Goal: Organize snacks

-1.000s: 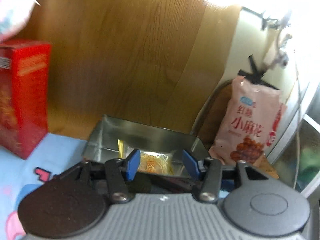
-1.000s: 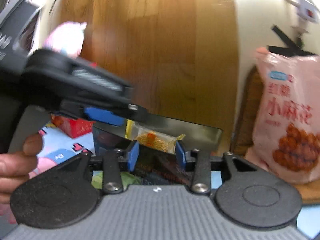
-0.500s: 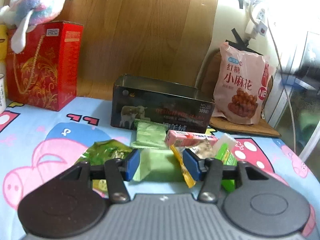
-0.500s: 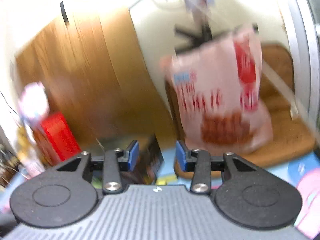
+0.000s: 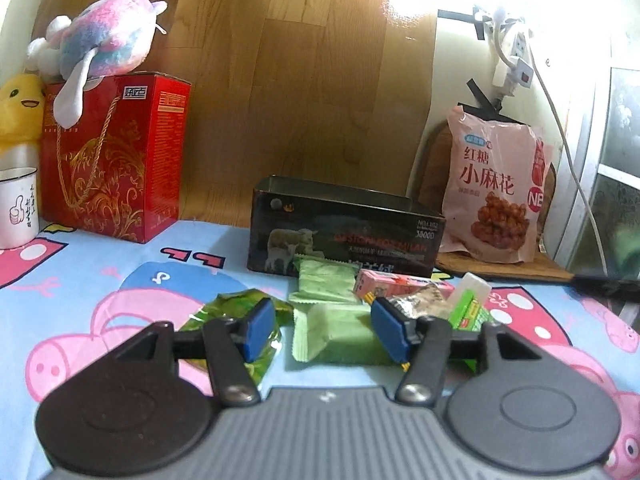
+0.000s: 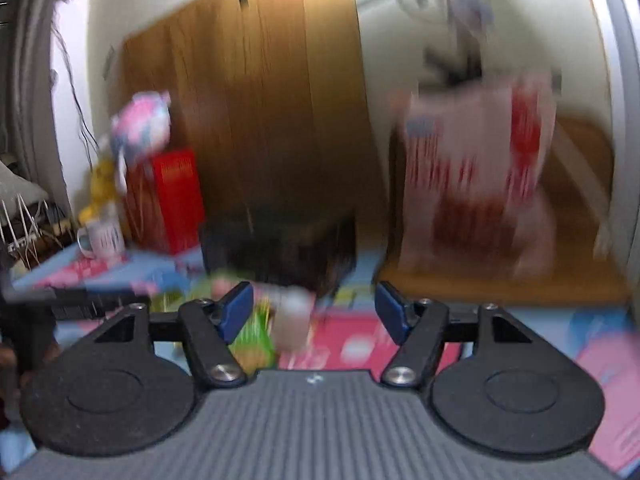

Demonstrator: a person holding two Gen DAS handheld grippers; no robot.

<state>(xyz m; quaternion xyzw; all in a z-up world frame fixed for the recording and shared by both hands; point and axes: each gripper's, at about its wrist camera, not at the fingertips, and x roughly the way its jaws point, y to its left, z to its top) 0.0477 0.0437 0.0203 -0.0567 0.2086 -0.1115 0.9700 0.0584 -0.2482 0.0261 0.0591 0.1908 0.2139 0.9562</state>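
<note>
A dark open tin box (image 5: 344, 236) stands on the cartoon-print cloth. In front of it lie loose snacks: two pale green packets (image 5: 336, 332), a pink packet (image 5: 396, 284), a crinkled green wrapper (image 5: 236, 312) and a bright green and white packet (image 5: 472, 300). My left gripper (image 5: 325, 331) hovers low over the nearest green packet, jaws opening, its pads not pressing on anything. The right wrist view is blurred. There my right gripper (image 6: 316, 312) is opening with nothing held, the tin box (image 6: 280, 248) and blurred snacks (image 6: 260, 320) ahead of it.
A red gift box (image 5: 116, 160) with a plush toy (image 5: 100, 44) on top stands at the back left, beside a white mug (image 5: 18, 208). A large pink snack bag (image 5: 496, 184) leans on the wall at the right, on a wooden board (image 5: 508, 268). A power strip cable (image 5: 568, 120) hangs nearby.
Both grippers pulled back from over the tin box toward the snack pile on the cloth. Both jaws widened, the right one more. The right view swung and blurred.
</note>
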